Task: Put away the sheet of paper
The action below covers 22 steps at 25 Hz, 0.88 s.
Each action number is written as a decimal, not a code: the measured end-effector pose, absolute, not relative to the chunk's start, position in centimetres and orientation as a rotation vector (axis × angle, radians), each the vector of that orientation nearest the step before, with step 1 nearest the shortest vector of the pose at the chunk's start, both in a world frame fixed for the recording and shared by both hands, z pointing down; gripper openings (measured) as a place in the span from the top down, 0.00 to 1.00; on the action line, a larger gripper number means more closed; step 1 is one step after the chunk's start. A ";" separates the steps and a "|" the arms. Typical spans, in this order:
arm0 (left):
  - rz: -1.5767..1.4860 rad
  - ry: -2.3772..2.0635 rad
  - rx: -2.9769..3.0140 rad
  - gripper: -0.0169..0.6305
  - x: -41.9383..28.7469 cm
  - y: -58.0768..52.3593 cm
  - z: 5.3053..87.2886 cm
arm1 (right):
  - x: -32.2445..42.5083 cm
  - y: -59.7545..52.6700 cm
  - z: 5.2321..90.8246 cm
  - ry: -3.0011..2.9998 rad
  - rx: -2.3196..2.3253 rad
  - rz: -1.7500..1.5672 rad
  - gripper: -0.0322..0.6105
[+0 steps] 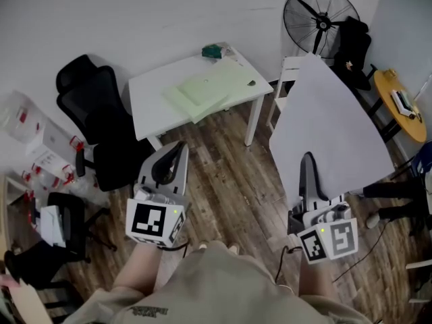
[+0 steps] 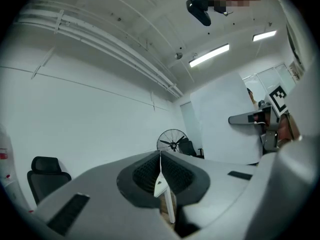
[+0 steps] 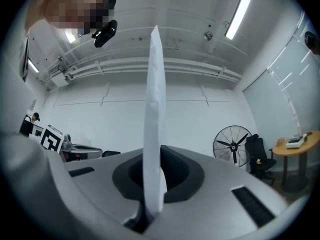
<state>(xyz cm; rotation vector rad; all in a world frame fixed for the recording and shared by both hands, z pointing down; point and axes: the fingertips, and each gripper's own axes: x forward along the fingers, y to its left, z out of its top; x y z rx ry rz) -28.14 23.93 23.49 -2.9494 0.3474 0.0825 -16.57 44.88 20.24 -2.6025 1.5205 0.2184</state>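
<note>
The right gripper (image 1: 307, 159) clamps the near edge of the sheet of paper (image 1: 327, 123) — a large white sheet standing up in the air over the wooden floor (image 1: 236, 181) (right of the white table (image 1: 152, 90)). The left gripper (image 1: 177, 148) — jaws pressed together, empty — hangs alongside.

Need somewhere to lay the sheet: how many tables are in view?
2: a white table ahead by the wall, a round yellow table at far right. The raised sheet may hide others.

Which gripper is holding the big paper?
The right gripper: its jaws are shut on the sheet of paper at its edge. The left gripper holds nothing.
</note>
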 end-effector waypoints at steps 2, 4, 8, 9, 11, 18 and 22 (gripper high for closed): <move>0.076 0.355 -2.952 0.94 -28.1 24.4 23.7 | -16.4 45.5 20.4 1.521 -2.596 0.220 0.91; 0.079 0.365 -2.957 0.94 -28.1 24.9 24.0 | -16.5 45.9 20.7 1.541 -2.598 0.215 0.91; 0.078 0.377 -2.953 0.94 -28.3 25.5 24.4 | -16.7 46.2 21.4 1.580 -2.610 0.199 0.91; 0.072 0.374 -2.950 0.94 -28.3 25.6 24.6 | -16.7 46.2 21.6 1.583 -2.610 0.193 0.91; 0.055 0.366 -2.953 0.94 -28.1 25.7 24.8 | -16.6 46.1 21.8 1.585 -2.606 0.189 0.91; 0.051 0.346 -2.958 0.94 -26.6 24.9 25.2 | -15.7 44.8 22.9 1.593 -2.633 0.191 0.91; 0.051 0.322 -2.959 0.94 -25.1 24.3 25.1 | -14.5 43.9 23.1 1.590 -2.636 0.176 0.91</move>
